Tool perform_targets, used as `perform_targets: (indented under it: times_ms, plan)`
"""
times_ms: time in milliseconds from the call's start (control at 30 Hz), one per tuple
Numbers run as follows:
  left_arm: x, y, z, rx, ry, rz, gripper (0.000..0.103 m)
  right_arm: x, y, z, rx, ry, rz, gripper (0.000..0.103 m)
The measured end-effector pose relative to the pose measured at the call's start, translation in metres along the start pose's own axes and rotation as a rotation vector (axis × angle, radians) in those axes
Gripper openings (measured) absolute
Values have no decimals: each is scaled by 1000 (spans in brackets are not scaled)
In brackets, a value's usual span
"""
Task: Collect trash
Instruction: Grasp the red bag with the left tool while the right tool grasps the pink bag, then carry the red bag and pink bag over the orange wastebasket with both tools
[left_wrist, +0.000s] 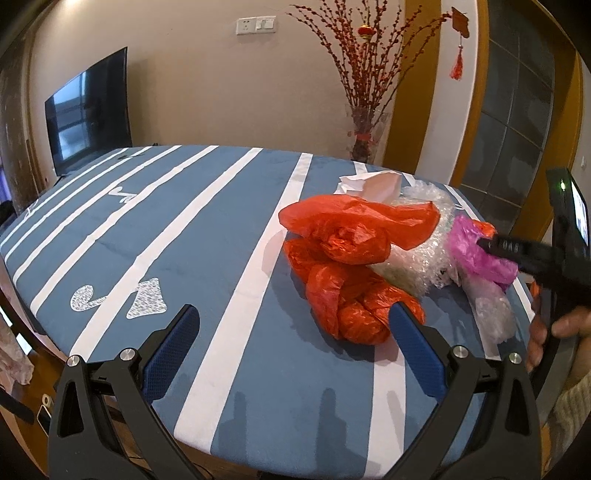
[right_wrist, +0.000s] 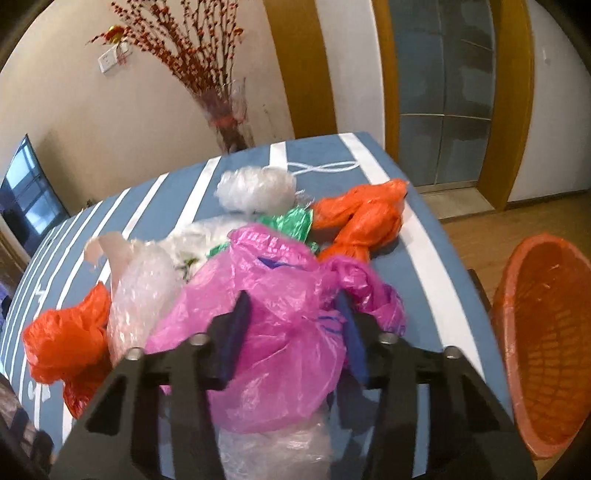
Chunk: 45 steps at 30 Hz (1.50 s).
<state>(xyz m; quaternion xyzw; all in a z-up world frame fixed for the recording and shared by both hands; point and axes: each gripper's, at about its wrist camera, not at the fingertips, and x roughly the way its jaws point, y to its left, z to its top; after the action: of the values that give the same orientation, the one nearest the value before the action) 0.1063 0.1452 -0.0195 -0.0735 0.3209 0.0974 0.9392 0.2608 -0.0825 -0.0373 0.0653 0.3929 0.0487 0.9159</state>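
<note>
A heap of trash lies on the blue-and-white striped tablecloth (left_wrist: 184, 229): crumpled orange plastic bags (left_wrist: 347, 258), bubble wrap (left_wrist: 417, 258), white paper (left_wrist: 369, 184) and a pink plastic bag (left_wrist: 476, 247). My left gripper (left_wrist: 295, 321) is open just above the table, its right finger touching the orange bags. In the right wrist view my right gripper (right_wrist: 295, 317) has its fingers on both sides of the pink bag (right_wrist: 280, 295), pressed into it. More orange bags (right_wrist: 365, 218), a green bag (right_wrist: 291, 221) and bubble wrap (right_wrist: 255, 188) lie beyond it.
An orange-lined waste basket (right_wrist: 546, 332) stands on the wooden floor right of the table. A vase of red branches (left_wrist: 365, 129) stands behind the table's far edge. A television (left_wrist: 88, 110) hangs at the left, a glass door (right_wrist: 443, 92) at the right.
</note>
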Motion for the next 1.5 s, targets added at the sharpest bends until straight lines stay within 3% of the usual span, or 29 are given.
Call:
perform_targets:
  times_ms: [67, 167, 433, 667, 1033, 1200, 1367, 1500]
  plan:
    - [2, 2, 3, -8, 5, -5, 101, 0, 1, -2, -18, -5, 1, 13]
    - [3, 3, 7, -11, 5, -17, 101, -5, -1, -2, -18, -27, 17, 6]
    - [-4, -2, 29, 25, -40, -21, 101, -34, -5, -6, -32, -108, 10, 4]
    - [4, -21, 50, 69, -54, -28, 101, -49, -15, -10, -15, -113, 12, 4]
    - [53, -39, 54, 130, 57, -46, 100, -49, -31, -17, 23, -85, 6, 4]
    - [68, -35, 55, 108, 119, -115, 71, -46, -33, -18, 28, -77, 3, 5]
    - [77, -30, 53, 81, 163, -173, 32, -46, -35, -20, 32, -76, -2, 5]
    - [72, -28, 55, 73, 139, -186, 24, -49, -38, -19, 38, -85, -3, 5]
